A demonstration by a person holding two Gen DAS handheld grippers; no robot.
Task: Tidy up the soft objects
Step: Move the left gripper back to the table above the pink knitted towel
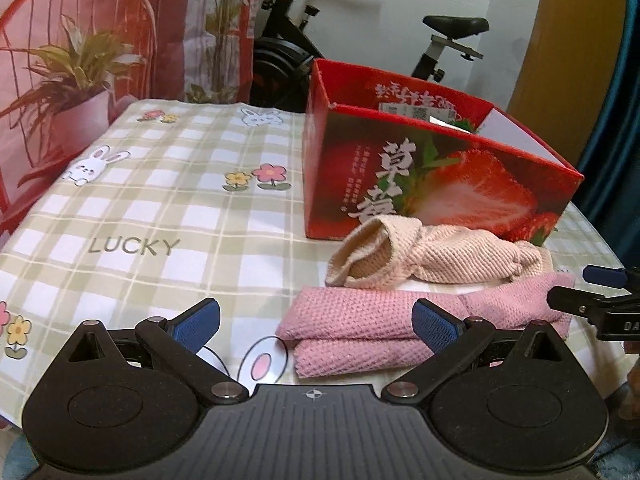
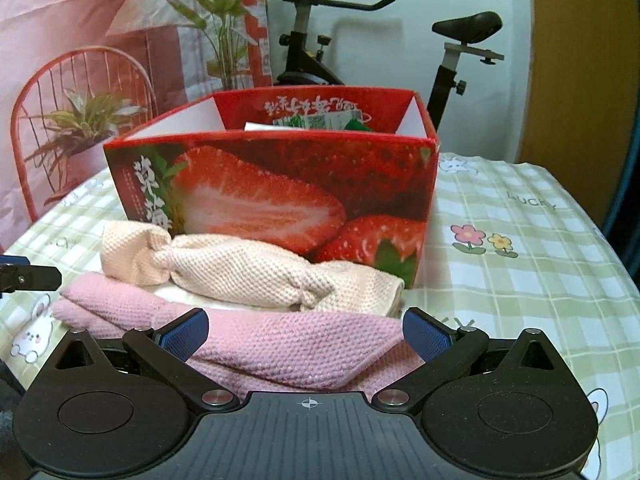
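Our right gripper (image 2: 306, 334) stood wide, its blue pads either side of the folded pink towel (image 2: 280, 344) without closing on it; our left gripper (image 1: 316, 320) was equally wide, holding nothing, with the same towel's left end just ahead of its right pad. Behind the pink towel (image 1: 360, 320), and touching it, lay the cream towel (image 2: 248, 272), twisted at both ends, resting against the front wall of the open strawberry carton (image 2: 280, 200) on the checked tablecloth (image 1: 160, 208). We judged the step to be the approach to the first grasp. The next move called for closing on the pink towel and lifting it over the carton's rim.
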